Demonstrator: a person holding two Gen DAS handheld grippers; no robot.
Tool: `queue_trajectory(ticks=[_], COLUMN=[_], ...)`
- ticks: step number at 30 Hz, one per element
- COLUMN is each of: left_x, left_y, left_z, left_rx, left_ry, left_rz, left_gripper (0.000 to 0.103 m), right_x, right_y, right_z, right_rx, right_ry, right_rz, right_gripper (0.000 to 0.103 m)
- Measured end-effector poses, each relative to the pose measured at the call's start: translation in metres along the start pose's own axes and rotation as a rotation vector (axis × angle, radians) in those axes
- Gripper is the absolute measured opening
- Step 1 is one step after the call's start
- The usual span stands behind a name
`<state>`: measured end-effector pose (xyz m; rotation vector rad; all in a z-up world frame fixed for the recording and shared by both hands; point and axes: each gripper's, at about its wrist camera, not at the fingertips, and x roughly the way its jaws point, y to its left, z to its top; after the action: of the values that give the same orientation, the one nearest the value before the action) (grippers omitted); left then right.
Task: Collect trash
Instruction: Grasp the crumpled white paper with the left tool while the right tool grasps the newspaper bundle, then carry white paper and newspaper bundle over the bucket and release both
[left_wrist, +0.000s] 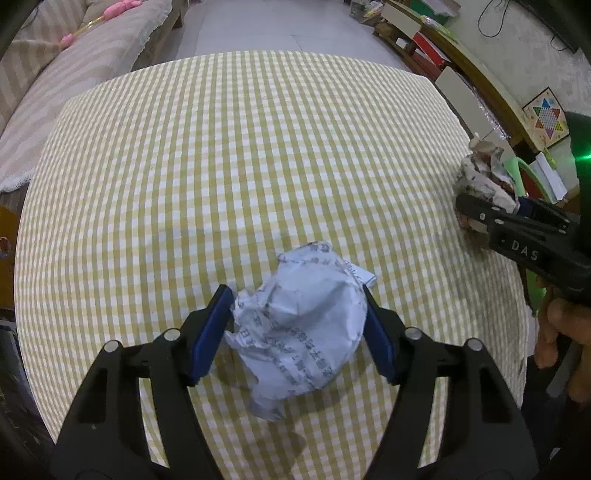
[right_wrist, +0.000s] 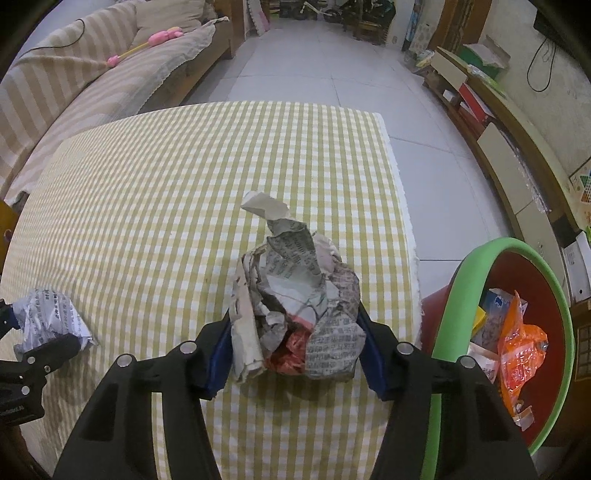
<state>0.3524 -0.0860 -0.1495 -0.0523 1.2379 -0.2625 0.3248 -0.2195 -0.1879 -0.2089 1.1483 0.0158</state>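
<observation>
At lower centre of the left wrist view, the left gripper (left_wrist: 297, 328) fingers pinch a white crumpled paper (left_wrist: 295, 339) on the checked worktop (left_wrist: 221, 166). The right gripper (right_wrist: 293, 350) fingers pinch a crumpled newspaper wad (right_wrist: 295, 306) beside the green-rimmed bin (right_wrist: 458, 295) at lower right.

The right gripper (right_wrist: 295, 343) pinches a crumpled newspaper wad (right_wrist: 295, 314) between its jaws on the checked worktop (right_wrist: 184, 184); right of them, a green-rimmed bin (right_wrist: 461, 295) holds wrappers.
</observation>
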Motion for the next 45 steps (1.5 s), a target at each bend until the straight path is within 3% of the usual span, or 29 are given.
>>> queue_trajectory(ticks=[11, 17, 33, 45], left_x=[-0.003, -0.013, -0.091, -0.139], left_y=[-0.002, 0.009, 0.006, -0.004], left_z=[-0.008, -0.012, -0.053, -0.070], left_rx=[0.028, -0.019, -0.009, -0.039], left_ry=[-0.026, -0.007, -0.127, -0.222], left_rz=[0.039, 0.009, -0.020, -0.100], left_gripper=[0.053, 0.047, 0.047, 0.047], right_x=[-0.014, -0.039, -0.133, -0.174], right_y=[0.010, 0.014, 0.042, 0.026], right_z=[-0.012, -0.025, -0.064, -0.084], right_rx=[-0.031, -0.025, 0.018, 0.091], right_ry=[-0.005, -0.029, -0.131, -0.191], right_rz=[-0.001, 0.016, 0.111, 0.142], right_gripper=[0.049, 0.049, 0.049, 0.049])
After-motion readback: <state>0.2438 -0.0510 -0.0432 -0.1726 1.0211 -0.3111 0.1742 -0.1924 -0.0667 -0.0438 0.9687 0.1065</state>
